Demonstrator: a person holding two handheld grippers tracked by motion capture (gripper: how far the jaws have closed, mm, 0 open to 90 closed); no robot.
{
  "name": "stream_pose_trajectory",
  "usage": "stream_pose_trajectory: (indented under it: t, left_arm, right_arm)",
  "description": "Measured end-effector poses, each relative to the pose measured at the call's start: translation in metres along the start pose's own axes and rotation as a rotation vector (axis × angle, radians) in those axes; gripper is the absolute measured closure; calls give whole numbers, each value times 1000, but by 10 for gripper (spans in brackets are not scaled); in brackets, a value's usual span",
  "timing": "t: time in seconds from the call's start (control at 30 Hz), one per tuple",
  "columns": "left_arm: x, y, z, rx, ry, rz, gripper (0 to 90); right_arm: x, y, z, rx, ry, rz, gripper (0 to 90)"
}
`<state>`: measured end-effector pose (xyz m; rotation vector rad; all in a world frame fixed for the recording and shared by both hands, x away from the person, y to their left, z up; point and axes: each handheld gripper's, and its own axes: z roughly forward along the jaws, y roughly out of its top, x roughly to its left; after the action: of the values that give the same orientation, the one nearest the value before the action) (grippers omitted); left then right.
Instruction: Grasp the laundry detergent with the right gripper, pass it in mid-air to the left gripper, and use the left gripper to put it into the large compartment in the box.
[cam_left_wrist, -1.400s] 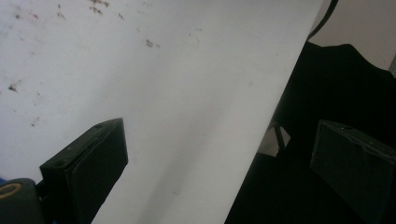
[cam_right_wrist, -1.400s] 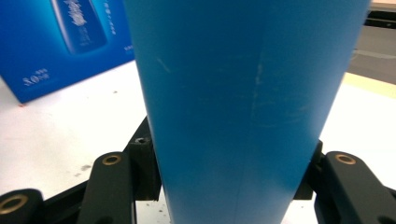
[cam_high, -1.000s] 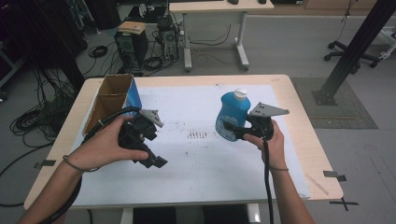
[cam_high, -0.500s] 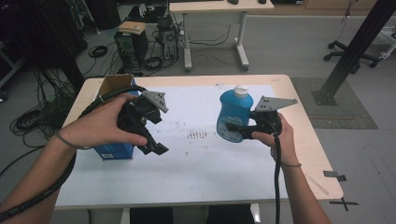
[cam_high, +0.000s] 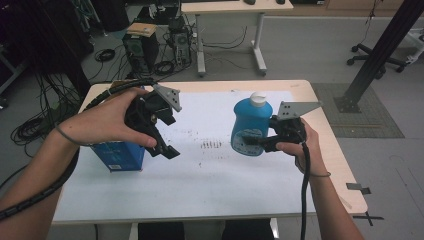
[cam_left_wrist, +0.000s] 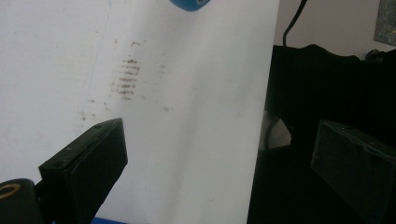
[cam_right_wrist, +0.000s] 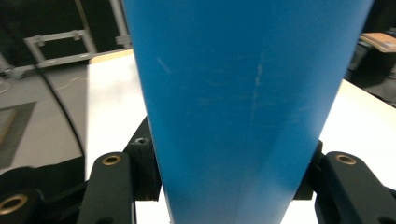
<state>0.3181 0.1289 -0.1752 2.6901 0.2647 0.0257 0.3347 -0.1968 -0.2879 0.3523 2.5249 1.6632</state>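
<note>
Right gripper (cam_high: 261, 142): at right of centre in the high view, jaws clamped on the lower body of the blue bottle (cam_high: 251, 126); the right gripper view has the blue wall pressed between both jaws.
Bottle: upright, white cap on, apparently held clear of the white mat (cam_high: 215, 175).
Left gripper (cam_high: 167, 150): left of centre, jaws spread wide with nothing between them, angled down toward the mat.
Blue box (cam_high: 120, 155): lower left, open-topped, partly hidden behind the left hand (cam_high: 107, 120).
Progress: pick-up looks done; placing the bottle, perhaps into the box, remains.
Obstacles: the left hand and gripper sit over the box mouth; smudge marks (cam_high: 212, 145) lie mid-mat, harmless.
</note>
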Motion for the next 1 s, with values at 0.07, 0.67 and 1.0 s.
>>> stream_pose_trajectory:
  t: [0.07,0.67,1.0]
  left_arm:
    - [0,0,0,0,0,0,38]
    - [-2,20,-12,33,-7,52,41]
    - [-4,30,-5,41,-19,74,39]
  right_arm:
    - [0,0,0,0,0,0,442]
    - [11,25,28,36,141,-105,441]
    - [15,34,41,47,177,-128,441]
